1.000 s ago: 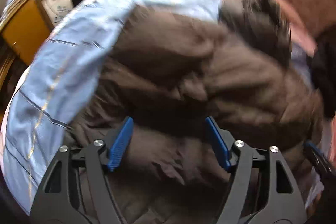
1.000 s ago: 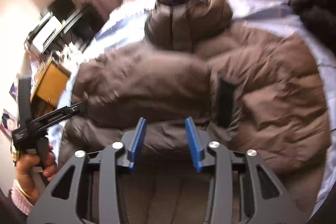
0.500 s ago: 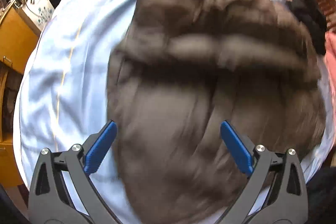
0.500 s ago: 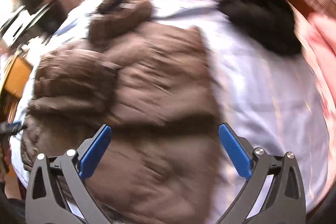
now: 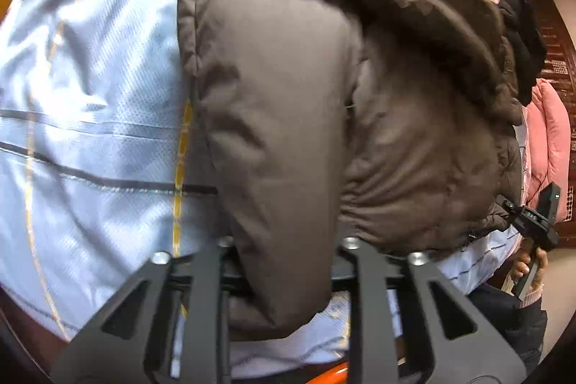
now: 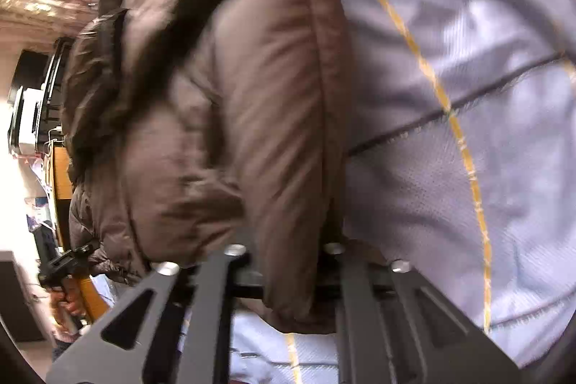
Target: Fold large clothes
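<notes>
Puffy brown quilted down jacket (image 5: 288, 103) spread on pale blue checked bedsheet (image 5: 90, 96) — light, squashy, slippery (best pinched at hem), left gripper (image 5: 284, 261) and right gripper (image 6: 288, 272) both seemingly clamped on its bottom edge.

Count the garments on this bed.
2: the brown puffer jacket spread across the striped sheet, and a black garment past its far edge. More may lie hidden underneath.

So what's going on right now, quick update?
Left hand-held gripper shut on brown coat. Right hand-held gripper shut on it too. Coat on light bedsheet. Nothing in the way.
</notes>
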Tool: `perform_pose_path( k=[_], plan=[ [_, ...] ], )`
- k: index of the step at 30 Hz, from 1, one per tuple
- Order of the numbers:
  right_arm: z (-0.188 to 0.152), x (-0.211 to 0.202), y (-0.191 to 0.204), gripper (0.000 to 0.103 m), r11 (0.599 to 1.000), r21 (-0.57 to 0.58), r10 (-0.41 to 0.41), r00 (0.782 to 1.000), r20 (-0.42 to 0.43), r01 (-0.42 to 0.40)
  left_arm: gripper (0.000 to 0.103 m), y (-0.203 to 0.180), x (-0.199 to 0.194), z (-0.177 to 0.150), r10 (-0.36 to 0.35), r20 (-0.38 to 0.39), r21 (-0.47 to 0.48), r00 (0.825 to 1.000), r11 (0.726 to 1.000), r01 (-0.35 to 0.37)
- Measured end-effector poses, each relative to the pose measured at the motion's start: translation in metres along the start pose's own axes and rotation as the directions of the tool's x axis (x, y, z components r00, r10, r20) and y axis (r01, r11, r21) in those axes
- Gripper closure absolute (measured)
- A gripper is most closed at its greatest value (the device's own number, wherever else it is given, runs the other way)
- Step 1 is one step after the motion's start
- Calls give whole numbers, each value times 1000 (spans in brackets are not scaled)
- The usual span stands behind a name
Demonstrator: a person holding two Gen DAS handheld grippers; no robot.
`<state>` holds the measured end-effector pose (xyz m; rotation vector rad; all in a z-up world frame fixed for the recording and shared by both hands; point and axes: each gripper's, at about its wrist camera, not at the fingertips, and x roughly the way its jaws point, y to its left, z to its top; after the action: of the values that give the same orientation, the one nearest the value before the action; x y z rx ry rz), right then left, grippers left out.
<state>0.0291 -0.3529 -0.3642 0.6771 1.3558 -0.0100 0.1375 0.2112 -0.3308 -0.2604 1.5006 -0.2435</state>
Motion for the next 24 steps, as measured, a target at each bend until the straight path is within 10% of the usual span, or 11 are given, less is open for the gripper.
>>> perform_pose_path(
  k=[8,14,16,17,20,22,24],
  plan=[
    [-62,-63,15,96,999,-49,-1,1000,7,1,85,-9,-23,-69,194,-28,81,981,978,-191],
    [-92,-20,-26,68,995,20,-97,985,-141,101,52,5,-7,-85,378,-63,136,924,920,-367],
    [-83,-41,-28,42,991,41,-124,990,-73,127,15,-8,-33,-83,501,84,141,861,850,-508],
    [-79,-58,-23,24,983,39,-181,983,3,181,11,-15,-51,-84,553,179,126,813,807,-577],
    [-72,-121,-13,23,939,72,-342,886,312,337,11,-41,-106,-85,592,456,64,664,723,-688],
    [-52,-135,20,43,968,-4,-232,900,369,251,14,-70,-135,-66,469,556,73,686,795,-603],
    [-27,-125,58,60,980,-99,-133,941,312,172,19,-99,-143,-36,286,513,130,809,906,-402]
  ],
)
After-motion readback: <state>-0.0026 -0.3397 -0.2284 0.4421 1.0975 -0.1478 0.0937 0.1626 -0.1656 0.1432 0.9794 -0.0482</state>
